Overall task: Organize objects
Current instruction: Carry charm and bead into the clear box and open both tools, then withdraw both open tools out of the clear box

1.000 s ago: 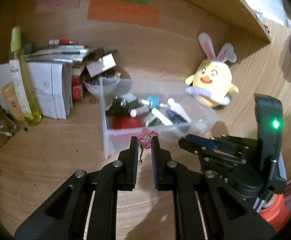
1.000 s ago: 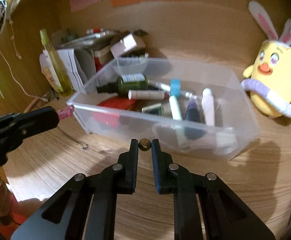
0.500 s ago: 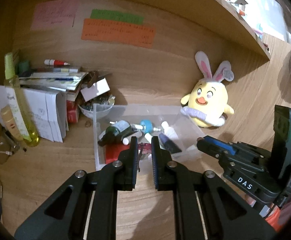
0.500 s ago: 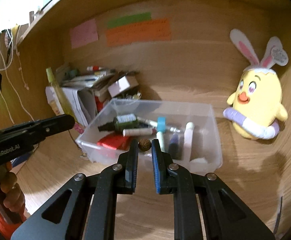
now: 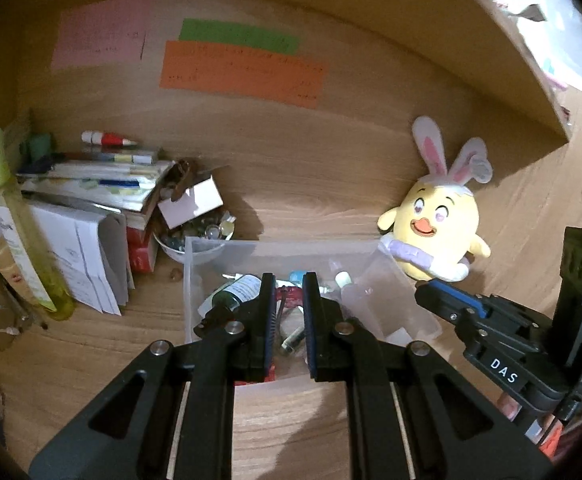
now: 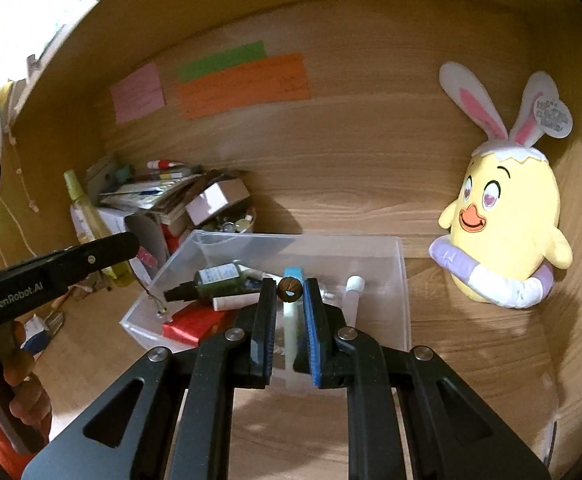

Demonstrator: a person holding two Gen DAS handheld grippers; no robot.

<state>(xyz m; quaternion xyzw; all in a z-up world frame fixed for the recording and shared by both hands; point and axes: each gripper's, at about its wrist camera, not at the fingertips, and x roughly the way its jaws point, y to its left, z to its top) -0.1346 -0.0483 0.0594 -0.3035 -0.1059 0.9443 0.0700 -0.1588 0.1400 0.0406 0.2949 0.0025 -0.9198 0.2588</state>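
Bead (image 6: 289, 289): small, round, brown and ribbed, pinched at the tips of the right gripper (image 6: 289, 292), above the clear bin (image 6: 401, 280).
Charm (image 5: 287, 295): pinkish-red, partly hidden, seemingly clamped in the left gripper (image 5: 287, 300), whose jaws stand narrow over the bin.
Bin contents: green bottle (image 6: 219, 282), tubes, red box (image 6: 195, 326).
Right view only: charm's dangling cord.
Left view only: glasses on the desk.

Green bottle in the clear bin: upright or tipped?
Tipped. The green bottle lies on its side in the clear bin, black cap toward the bin's left corner.
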